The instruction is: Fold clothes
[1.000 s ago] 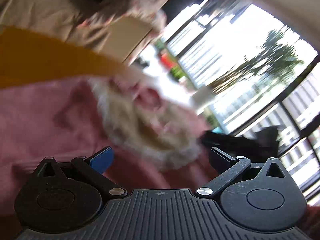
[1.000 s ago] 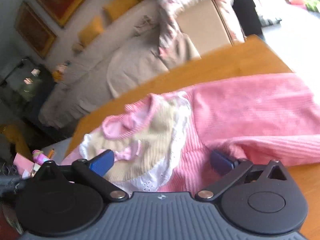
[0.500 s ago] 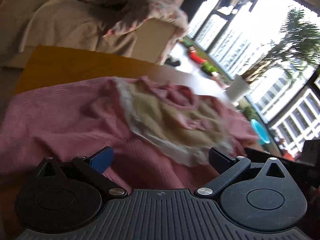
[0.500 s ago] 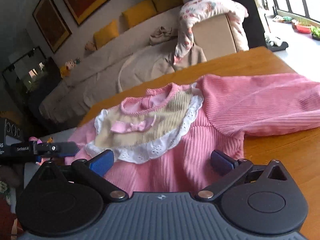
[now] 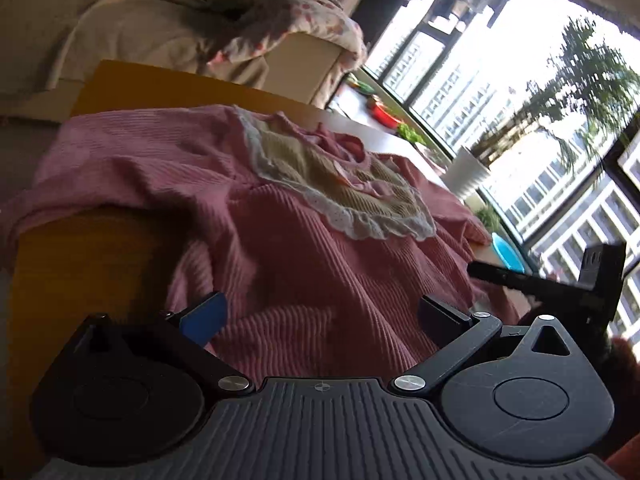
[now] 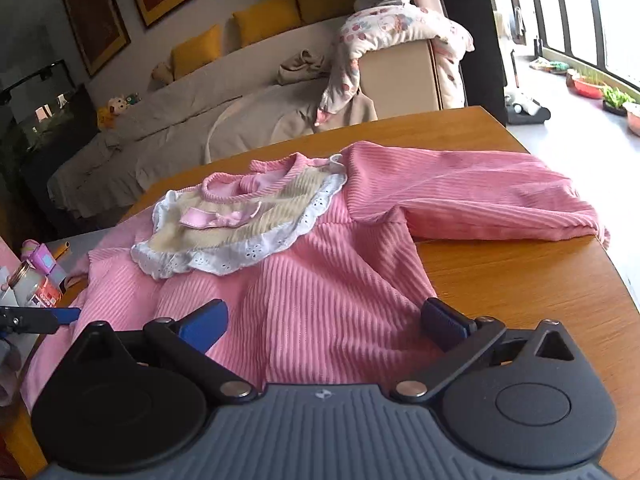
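Garment: we see a pink ribbed knit top (image 6: 320, 280) spread on the round wooden table (image 6: 520, 280).
Left gripper (image 5: 320, 314): jaws spread wide over the top's hem, empty.
Right gripper (image 6: 324, 318): likewise gaping over the top's hem, empty.

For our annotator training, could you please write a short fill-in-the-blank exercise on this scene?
1. The garment on the table is coloured ____.
2. Its lace-edged bib carries a small pink ____.
3. Both the left tool and the right tool stand ____.

Missing words: pink; bow; open
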Action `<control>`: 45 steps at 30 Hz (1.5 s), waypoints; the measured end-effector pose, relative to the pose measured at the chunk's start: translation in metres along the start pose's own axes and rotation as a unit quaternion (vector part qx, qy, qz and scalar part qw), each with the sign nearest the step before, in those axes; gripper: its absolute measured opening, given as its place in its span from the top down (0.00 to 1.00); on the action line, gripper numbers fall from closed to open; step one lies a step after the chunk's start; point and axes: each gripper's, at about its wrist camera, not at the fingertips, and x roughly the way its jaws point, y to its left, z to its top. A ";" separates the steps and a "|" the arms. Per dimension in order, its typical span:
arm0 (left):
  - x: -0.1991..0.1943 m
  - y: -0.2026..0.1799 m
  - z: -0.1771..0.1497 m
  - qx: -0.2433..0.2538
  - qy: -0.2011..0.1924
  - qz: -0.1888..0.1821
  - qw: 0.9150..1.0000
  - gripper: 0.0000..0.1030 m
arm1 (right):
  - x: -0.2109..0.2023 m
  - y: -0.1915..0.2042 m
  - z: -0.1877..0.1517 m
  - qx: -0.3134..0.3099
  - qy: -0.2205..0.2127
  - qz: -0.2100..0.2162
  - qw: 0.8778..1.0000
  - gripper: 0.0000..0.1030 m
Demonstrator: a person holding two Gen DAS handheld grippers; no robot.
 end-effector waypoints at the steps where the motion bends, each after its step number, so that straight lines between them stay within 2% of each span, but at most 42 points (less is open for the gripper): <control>1: -0.003 0.004 0.001 -0.023 -0.010 -0.004 1.000 0.00 | 0.000 0.000 -0.001 0.001 -0.002 0.001 1.000 0.00; 2: -0.006 0.009 0.001 -0.047 -0.020 -0.008 0.999 0.00 | -0.001 -0.001 -0.001 0.004 -0.004 0.003 1.000 0.00; 4: -0.016 0.031 0.004 -0.140 -0.051 -0.022 0.989 0.00 | -0.002 -0.003 -0.002 0.009 -0.009 0.007 1.000 0.00; 6: -0.025 0.053 0.006 -0.233 -0.082 -0.036 0.968 0.00 | -0.001 -0.006 -0.002 0.017 -0.013 0.013 1.000 0.00; 8: -0.029 0.076 0.008 -0.316 -0.106 -0.035 0.942 0.00 | -0.001 -0.008 -0.002 0.023 -0.016 0.017 0.999 0.00; 11: -0.024 0.090 0.019 -0.351 -0.120 -0.022 0.928 0.04 | -0.001 -0.010 -0.003 0.028 -0.020 0.020 0.999 0.00; 13: -0.016 0.092 0.026 -0.355 -0.122 0.009 0.927 0.18 | -0.001 -0.010 -0.003 0.030 -0.021 0.021 0.999 0.00; 17: -0.008 0.096 0.037 -0.376 -0.150 0.062 0.912 0.28 | -0.001 -0.010 -0.004 0.032 -0.022 0.022 0.999 0.00; 21: 0.005 0.085 0.048 -0.316 -0.147 0.121 0.929 0.55 | -0.002 -0.015 -0.005 0.043 -0.028 0.031 0.998 0.00; 22: 0.009 0.083 0.051 -0.301 -0.146 0.135 0.933 0.64 | -0.002 -0.015 -0.005 0.046 -0.029 0.034 0.998 0.00; 23: 0.012 0.080 0.054 -0.285 -0.145 0.150 0.936 0.69 | -0.002 -0.016 -0.006 0.048 -0.030 0.035 0.998 0.00; 24: 0.015 0.077 0.057 -0.269 -0.144 0.164 0.938 0.79 | -0.002 -0.016 -0.006 0.050 -0.031 0.037 0.998 0.00; 25: 0.019 0.075 0.060 -0.253 -0.142 0.179 0.940 0.84 | -0.003 -0.017 -0.006 0.052 -0.032 0.038 0.997 0.00; 28: 0.025 0.067 0.069 -0.211 -0.146 0.208 0.944 0.88 | -0.003 -0.017 -0.007 0.055 -0.033 0.040 0.997 0.00; 30: 0.025 0.040 0.078 -0.111 -0.169 0.231 0.952 0.89 | -0.003 -0.018 -0.007 0.056 -0.034 0.042 0.997 0.00; 32: 0.028 0.007 0.085 -0.002 -0.185 0.239 0.953 0.89 | -0.003 -0.018 -0.007 0.056 -0.034 0.042 0.997 0.00; 35: 0.040 -0.038 0.084 0.118 -0.163 0.184 0.962 0.89 | -0.003 -0.018 -0.007 0.056 -0.034 0.042 0.997 0.00; 36: 0.046 -0.052 0.077 0.155 -0.147 0.167 0.962 0.89 | -0.003 -0.019 -0.007 0.057 -0.034 0.043 0.997 0.00; 38: 0.059 -0.079 0.064 0.229 -0.115 0.133 0.958 0.89 | -0.003 -0.019 -0.007 0.057 -0.034 0.043 0.997 0.00; 39: 0.067 -0.088 0.057 0.254 -0.094 0.117 0.956 0.89 | -0.003 -0.019 -0.007 0.058 -0.034 0.044 0.997 0.00; 41: 0.079 -0.098 0.044 0.274 -0.056 0.094 0.956 0.81 | -0.003 -0.019 -0.007 0.058 -0.035 0.044 0.997 0.00; 44: 0.079 -0.095 0.033 0.257 -0.029 0.072 0.963 0.67 | -0.004 -0.019 -0.008 0.060 -0.035 0.045 0.997 0.00; 45: 0.079 -0.094 0.029 0.251 -0.020 0.065 0.966 0.56 | -0.004 -0.019 -0.008 0.061 -0.036 0.045 0.997 0.00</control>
